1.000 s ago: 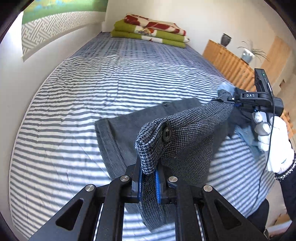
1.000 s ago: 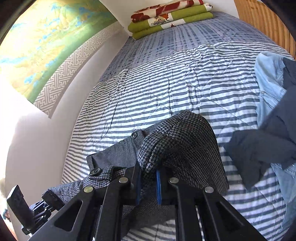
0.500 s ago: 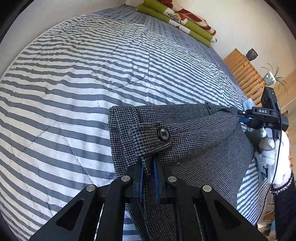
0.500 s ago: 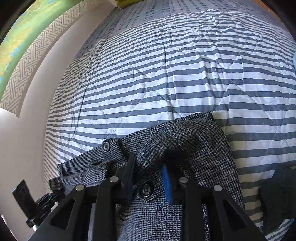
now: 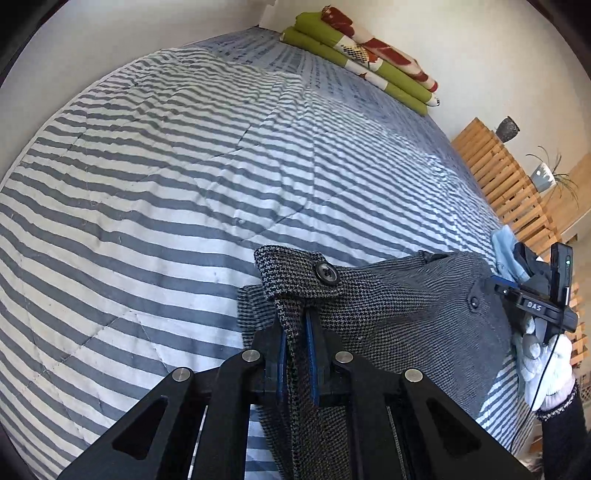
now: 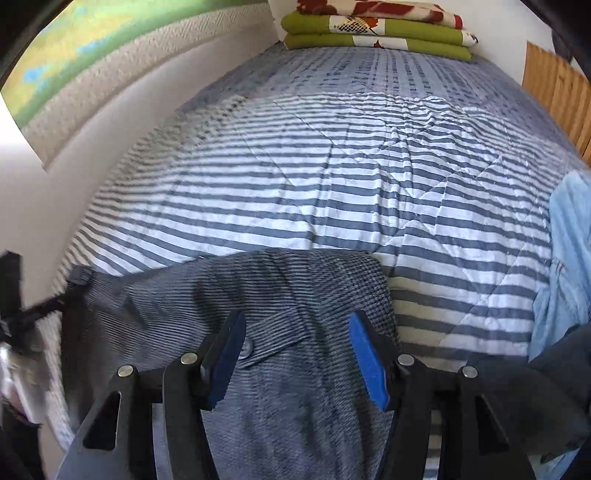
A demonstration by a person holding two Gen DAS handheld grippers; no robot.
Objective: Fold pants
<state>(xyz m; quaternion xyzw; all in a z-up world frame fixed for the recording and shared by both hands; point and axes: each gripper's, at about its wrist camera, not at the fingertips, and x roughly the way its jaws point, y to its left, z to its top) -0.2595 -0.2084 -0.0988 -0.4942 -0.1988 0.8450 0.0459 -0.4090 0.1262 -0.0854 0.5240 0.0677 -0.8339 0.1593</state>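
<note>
- I hold the left gripper (image 5: 295, 354) clamped on the waistband of the pants (image 5: 399, 317), just below the button (image 5: 327, 274).
- My right gripper (image 6: 299, 354) is opening; its blue pads (image 6: 369, 362) stand clear of the cloth, with the pants lying loose under the gap.
- The pants lie folded on the near part of the bed (image 5: 184, 206), waistband toward the far side, spread between the two grippers.
- Risk, as I judge it: if I lift the left gripper before it lets go, the clamped corner drags the top layer and opens the fold.
- Risk: the opening right pads could snag the button flap (image 6: 273, 341) on the way out and skew that edge.
- Risk: the blue garment (image 6: 569, 258) and dark cloth (image 6: 554, 387) lie just right of the pants; a sideways pull could run the fold onto them.
- Surface: a quilted, striped cover, soft and slightly wrinkled, so cloth grips rather than slides.
- Room: folded blankets (image 6: 376, 33) at the far end, a wall at left, a wooden slat rail (image 5: 506, 184) at right.
</note>
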